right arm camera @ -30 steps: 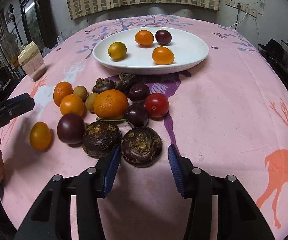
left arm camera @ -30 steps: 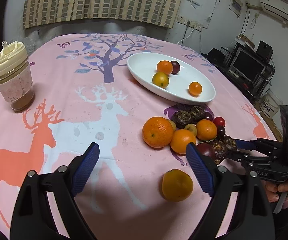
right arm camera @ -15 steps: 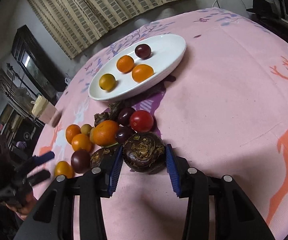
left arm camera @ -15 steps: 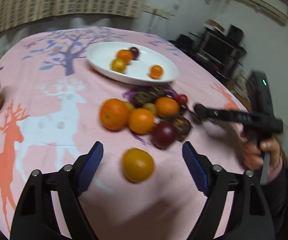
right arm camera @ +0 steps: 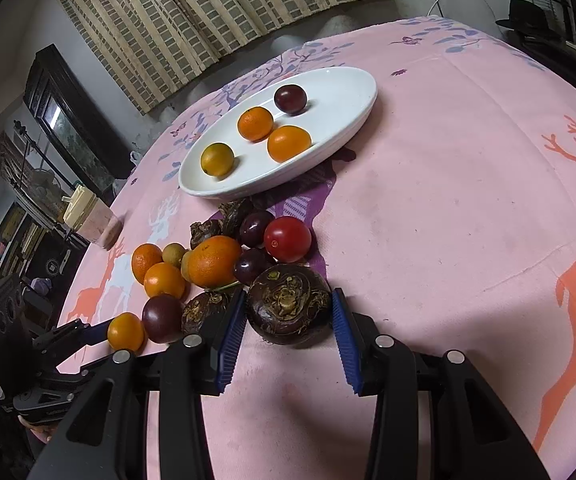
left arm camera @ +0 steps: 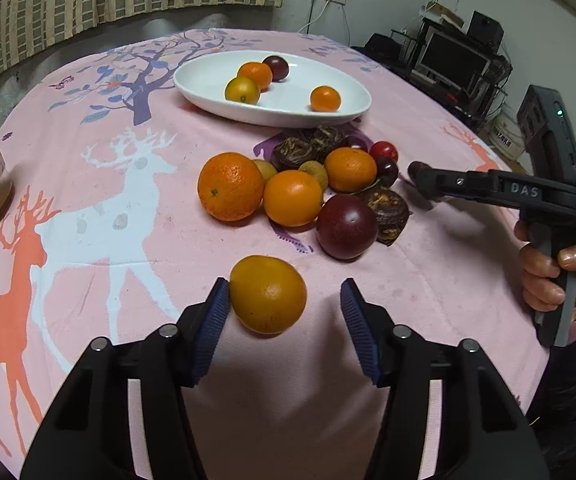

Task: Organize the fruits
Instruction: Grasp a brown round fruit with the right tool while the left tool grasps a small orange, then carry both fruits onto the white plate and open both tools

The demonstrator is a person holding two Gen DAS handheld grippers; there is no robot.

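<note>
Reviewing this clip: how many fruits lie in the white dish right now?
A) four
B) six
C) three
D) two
A: the white dish holds three orange citrus fruits and one dark plum.

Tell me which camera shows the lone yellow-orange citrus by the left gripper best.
The left wrist view: the yellow-orange citrus sits large and unblocked between the left gripper fingers, touching the left pad, gap at the right. The right wrist view shows it small at the edge, beside a dark purple fruit.
</note>
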